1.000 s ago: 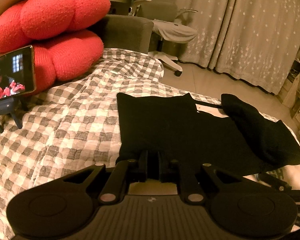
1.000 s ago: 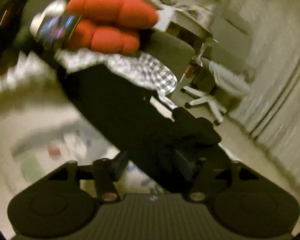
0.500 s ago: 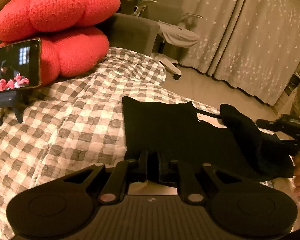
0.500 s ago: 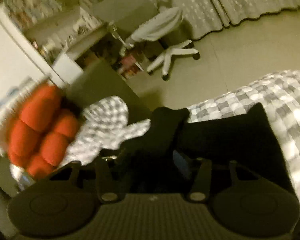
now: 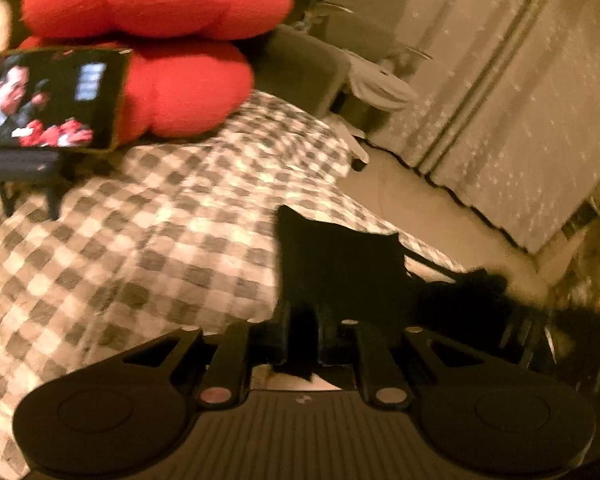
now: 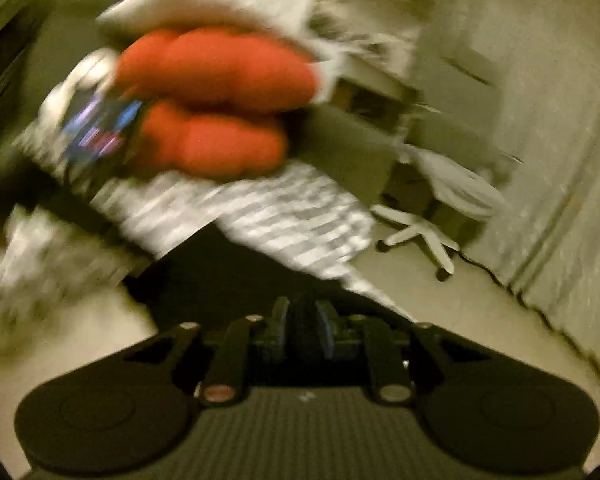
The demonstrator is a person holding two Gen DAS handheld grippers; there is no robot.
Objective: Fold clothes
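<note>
A black garment lies spread on the checked bedcover. My left gripper is shut on its near edge, cloth pinched between the fingers. To the right in the left wrist view, a bunched part of the garment is raised beside the other gripper's dark frame, blurred. In the right wrist view my right gripper is shut on black cloth, and the garment stretches away from it toward the bed. This view is strongly motion-blurred.
A red knotted cushion sits at the bed's head, with a phone on a stand in front of it. Beyond the bed stand a grey armchair, a swivel chair and long curtains over bare floor.
The left gripper has moved forward toward the cushion with the garment's edge still pinched. The right gripper has swung round, carrying its held cloth, and its view now faces the cushion again.
</note>
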